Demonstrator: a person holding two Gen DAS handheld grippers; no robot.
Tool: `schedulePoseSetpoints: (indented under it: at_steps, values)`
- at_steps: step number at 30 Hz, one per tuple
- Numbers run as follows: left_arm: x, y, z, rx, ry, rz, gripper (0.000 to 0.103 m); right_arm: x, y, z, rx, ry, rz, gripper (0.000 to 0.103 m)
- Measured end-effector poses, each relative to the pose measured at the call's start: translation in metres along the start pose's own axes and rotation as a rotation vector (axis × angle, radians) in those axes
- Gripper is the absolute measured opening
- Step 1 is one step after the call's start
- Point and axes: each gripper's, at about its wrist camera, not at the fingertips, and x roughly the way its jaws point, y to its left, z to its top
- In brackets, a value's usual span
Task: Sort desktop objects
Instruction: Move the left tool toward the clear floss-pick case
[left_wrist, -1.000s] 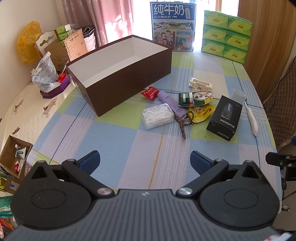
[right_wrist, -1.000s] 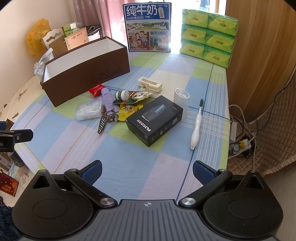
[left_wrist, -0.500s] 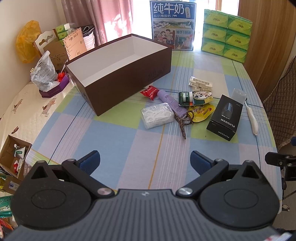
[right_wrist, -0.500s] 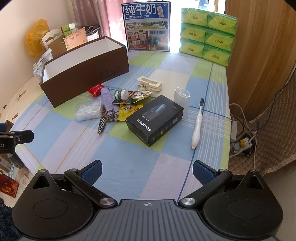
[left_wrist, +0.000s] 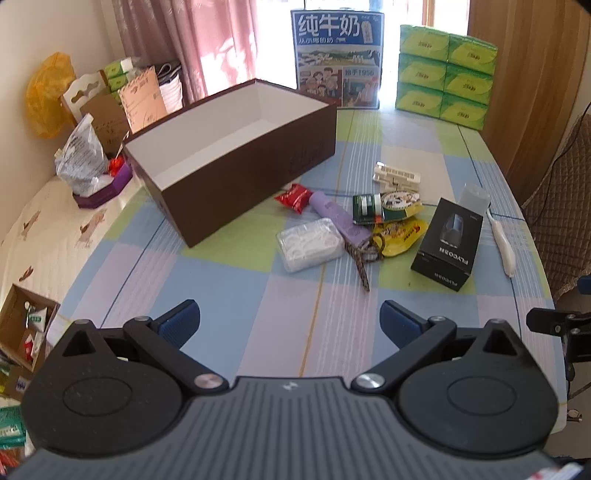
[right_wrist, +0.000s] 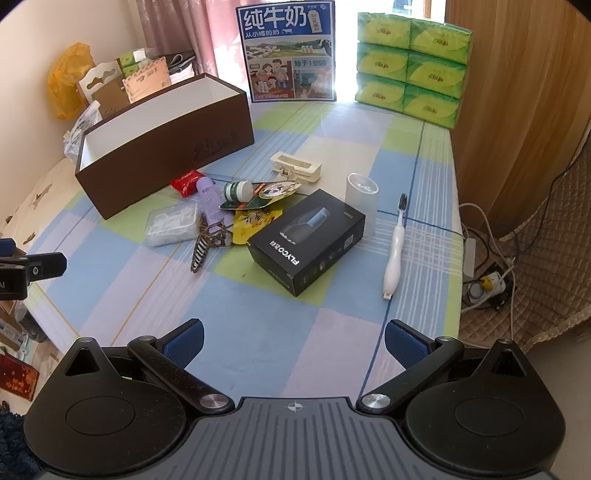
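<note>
"FLYCO" runs along the black box (right_wrist: 307, 240) side (upside down here); at twelve o'clock the milk carton (right_wrist: 287, 51) reads "纯牛奶" and "1955"

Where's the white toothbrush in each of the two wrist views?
Left wrist: toothbrush lies at the far right, just right of the black FLYCO box.
Right wrist: toothbrush lies right of centre, again right of that box.
Shared landmark: the blue milk poster at the table's far end.
</note>
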Motion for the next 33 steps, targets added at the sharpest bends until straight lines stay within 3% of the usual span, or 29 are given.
schedulePoseSetpoints:
  at_steps: [11, 17, 33]
  values:
    - [0.032, 0.011, 0.011, 0.046, -0.028, -0.015, 0.102, 0.015, -0.025, 0.005, 0.046, -0.018, -0.021, 0.101]
    - [0.051, 0.016, 0.017, 0.069, -0.033, -0.060, 0.102, 0.024, -0.042, 0.008, 0.093, -0.029, -0.011, 0.101]
    - [0.123, 0.008, 0.036, 0.266, -0.053, -0.193, 0.097, 0.075, -0.081, 0.017, 0.126, -0.056, -0.083, 0.098]
